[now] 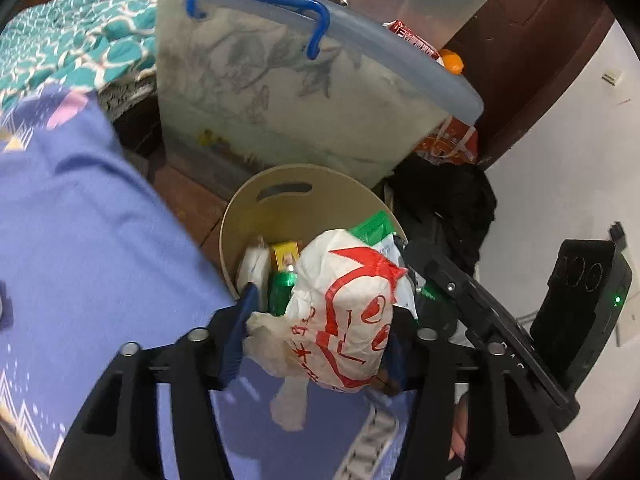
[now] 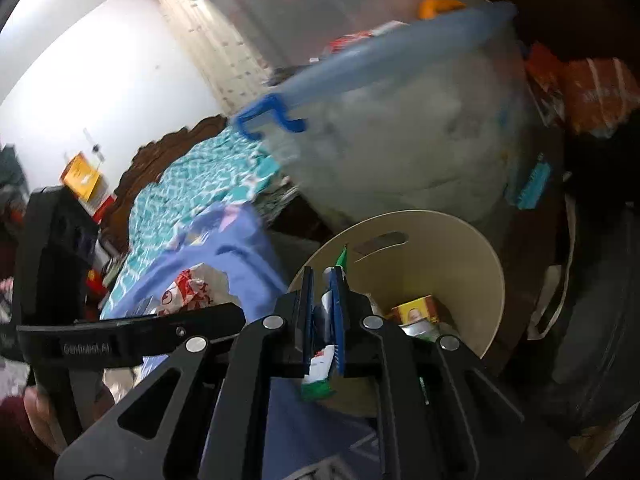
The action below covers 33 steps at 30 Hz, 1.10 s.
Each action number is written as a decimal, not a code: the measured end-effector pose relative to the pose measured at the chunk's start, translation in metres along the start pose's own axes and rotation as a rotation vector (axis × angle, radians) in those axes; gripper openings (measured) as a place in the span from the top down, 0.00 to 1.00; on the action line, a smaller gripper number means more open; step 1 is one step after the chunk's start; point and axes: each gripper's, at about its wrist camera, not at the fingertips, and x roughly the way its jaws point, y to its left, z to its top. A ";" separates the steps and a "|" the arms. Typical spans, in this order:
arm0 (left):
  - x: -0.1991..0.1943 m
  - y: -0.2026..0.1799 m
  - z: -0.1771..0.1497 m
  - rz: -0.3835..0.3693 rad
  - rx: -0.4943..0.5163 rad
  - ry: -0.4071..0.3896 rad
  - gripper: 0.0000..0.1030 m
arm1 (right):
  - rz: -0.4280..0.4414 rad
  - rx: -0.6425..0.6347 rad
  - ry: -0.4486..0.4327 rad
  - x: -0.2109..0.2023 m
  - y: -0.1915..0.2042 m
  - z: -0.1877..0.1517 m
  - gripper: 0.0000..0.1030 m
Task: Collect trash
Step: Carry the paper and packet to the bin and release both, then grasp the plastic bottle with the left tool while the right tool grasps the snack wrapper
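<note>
A beige round trash bin [image 1: 248, 216] [image 2: 472, 264] stands on the floor beside the bed. Inside lie a yellow box [image 1: 285, 255] [image 2: 416, 309] and a green can [image 1: 282, 288]. My left gripper [image 1: 320, 304] is shut on a crumpled white bag with red print [image 1: 344, 312], held over the bin's near rim; the bag also shows in the right wrist view [image 2: 188, 286]. My right gripper [image 2: 324, 276] is shut on a flat green and white wrapper [image 2: 322, 364], held above the bin; its green edge shows in the left wrist view [image 1: 374, 226].
A large translucent storage box with a blue handle [image 1: 280, 92] [image 2: 400, 128] stands just behind the bin. A bed with a purple sheet [image 1: 80, 240] and teal quilt [image 2: 192, 188] lies at left. Dark bags [image 1: 444, 196] and an orange packet [image 1: 452, 142] sit at right.
</note>
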 end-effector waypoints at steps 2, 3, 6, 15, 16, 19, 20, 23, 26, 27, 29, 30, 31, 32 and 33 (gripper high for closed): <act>0.003 -0.001 0.004 0.009 -0.015 -0.011 0.25 | 0.021 0.054 0.018 0.009 -0.013 0.006 0.82; 0.002 0.000 0.006 0.018 -0.032 -0.023 0.17 | 0.028 0.084 0.022 0.011 -0.018 0.006 0.59; -0.008 0.005 0.007 0.001 -0.072 -0.058 0.10 | 0.004 0.134 -0.051 0.001 -0.024 0.003 0.14; -0.110 0.016 -0.034 -0.011 -0.075 -0.210 0.10 | 0.030 0.130 -0.161 -0.041 0.008 -0.004 0.17; -0.121 0.019 -0.045 0.008 -0.056 -0.222 0.10 | 0.039 0.127 -0.153 -0.040 0.012 -0.006 0.17; -0.152 0.036 -0.077 0.054 -0.042 -0.241 0.10 | 0.075 0.129 -0.095 -0.029 0.028 -0.015 0.17; -0.163 0.047 -0.089 0.066 -0.048 -0.247 0.10 | 0.085 0.133 -0.068 -0.022 0.037 -0.021 0.17; -0.201 0.087 -0.125 0.119 -0.091 -0.275 0.10 | 0.119 0.136 -0.017 -0.010 0.056 -0.034 0.17; -0.242 0.137 -0.156 0.221 -0.173 -0.309 0.10 | 0.156 0.115 0.043 0.004 0.085 -0.052 0.17; -0.256 0.158 -0.166 0.271 -0.211 -0.321 0.10 | 0.164 0.107 0.058 0.007 0.092 -0.057 0.17; -0.278 0.194 -0.180 0.380 -0.275 -0.336 0.10 | 0.185 0.077 0.103 0.015 0.113 -0.071 0.17; -0.286 0.209 -0.184 0.430 -0.299 -0.338 0.10 | 0.192 0.063 0.119 0.018 0.122 -0.076 0.17; -0.294 0.232 -0.188 0.505 -0.324 -0.334 0.10 | 0.197 0.050 0.132 0.020 0.130 -0.081 0.17; -0.297 0.246 -0.189 0.543 -0.337 -0.325 0.10 | 0.203 0.033 0.151 0.023 0.140 -0.087 0.17; -0.297 0.258 -0.189 0.569 -0.351 -0.311 0.10 | 0.208 0.019 0.167 0.026 0.149 -0.093 0.17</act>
